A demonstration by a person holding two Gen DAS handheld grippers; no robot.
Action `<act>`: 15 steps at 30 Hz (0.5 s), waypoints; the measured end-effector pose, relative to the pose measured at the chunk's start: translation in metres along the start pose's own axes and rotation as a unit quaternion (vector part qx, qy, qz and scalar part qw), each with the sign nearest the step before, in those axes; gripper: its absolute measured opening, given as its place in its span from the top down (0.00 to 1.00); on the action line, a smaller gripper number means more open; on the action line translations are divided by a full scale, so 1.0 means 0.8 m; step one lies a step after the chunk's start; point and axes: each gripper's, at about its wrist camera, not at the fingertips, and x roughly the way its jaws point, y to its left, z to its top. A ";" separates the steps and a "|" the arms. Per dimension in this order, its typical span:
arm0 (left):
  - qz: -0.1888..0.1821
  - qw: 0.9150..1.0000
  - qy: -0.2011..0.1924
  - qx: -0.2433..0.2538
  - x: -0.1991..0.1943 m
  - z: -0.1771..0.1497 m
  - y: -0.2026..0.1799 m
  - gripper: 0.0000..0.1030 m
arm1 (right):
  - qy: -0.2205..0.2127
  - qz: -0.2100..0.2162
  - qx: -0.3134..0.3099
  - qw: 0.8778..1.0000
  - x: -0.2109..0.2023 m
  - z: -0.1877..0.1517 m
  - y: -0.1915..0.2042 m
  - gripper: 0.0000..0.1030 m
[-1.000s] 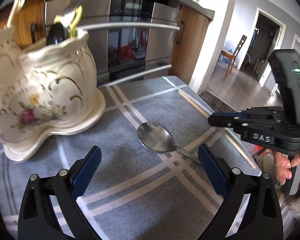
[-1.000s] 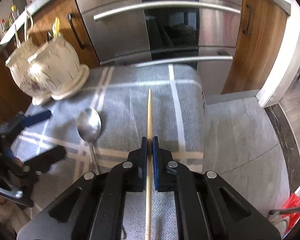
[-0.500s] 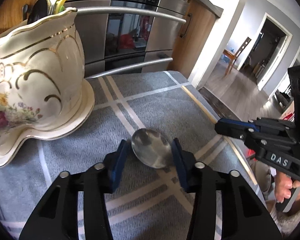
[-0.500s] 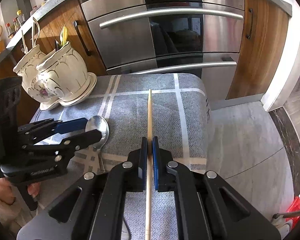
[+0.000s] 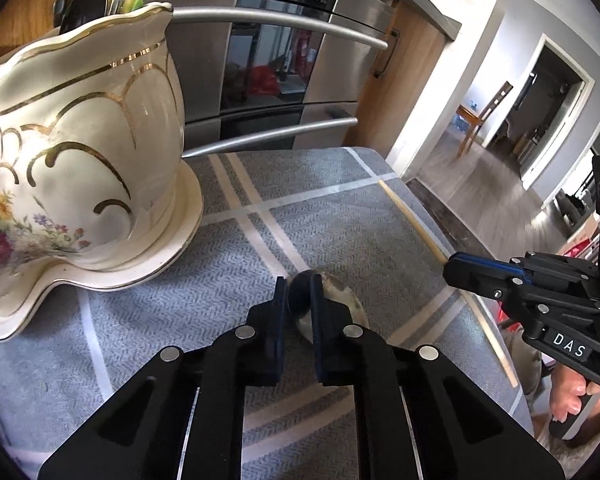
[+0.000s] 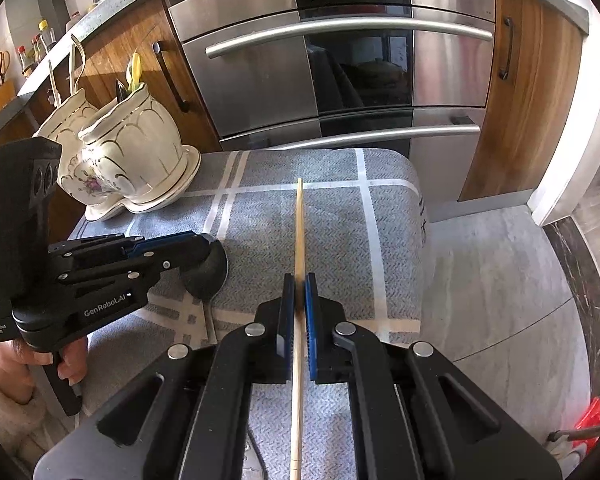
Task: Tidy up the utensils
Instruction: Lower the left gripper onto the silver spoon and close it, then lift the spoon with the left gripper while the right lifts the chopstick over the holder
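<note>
1. Vase (image 5: 80, 152), cream with gilt trim, stands on the grey checked cloth (image 5: 332, 216), utensils inside.
2. Left gripper (image 5: 299, 294): jaws have just been closing and now pinch the spoon (image 5: 340, 292) bowl, tilted on edge.
3. Right gripper (image 6: 299, 300) clamps a chopstick (image 6: 299, 220) lying along the cloth.

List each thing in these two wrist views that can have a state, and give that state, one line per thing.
left gripper: jaws have just been closing, now shut on the spoon's bowl.
spoon: tilted on edge, gripped at its bowl.
right gripper: shut on the chopstick.
chopstick: held, pointing forward above the cloth.
ceramic holder: upright, utensils standing in it.
oven door: closed.
</note>
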 end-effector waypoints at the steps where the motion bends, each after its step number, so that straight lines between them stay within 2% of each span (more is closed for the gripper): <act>1: 0.000 1.000 -0.001 0.000 -0.002 -0.001 0.001 0.91 | 0.000 0.000 0.000 1.000 0.000 0.000 0.000 0.95; 6: -0.003 1.000 -0.018 0.003 -0.015 -0.003 0.000 0.94 | -0.014 0.001 0.001 1.000 -0.005 0.003 0.001 0.95; 15: -0.032 0.995 -0.091 0.015 -0.087 0.001 -0.002 0.97 | -0.049 0.005 0.013 0.999 -0.018 0.010 0.004 0.95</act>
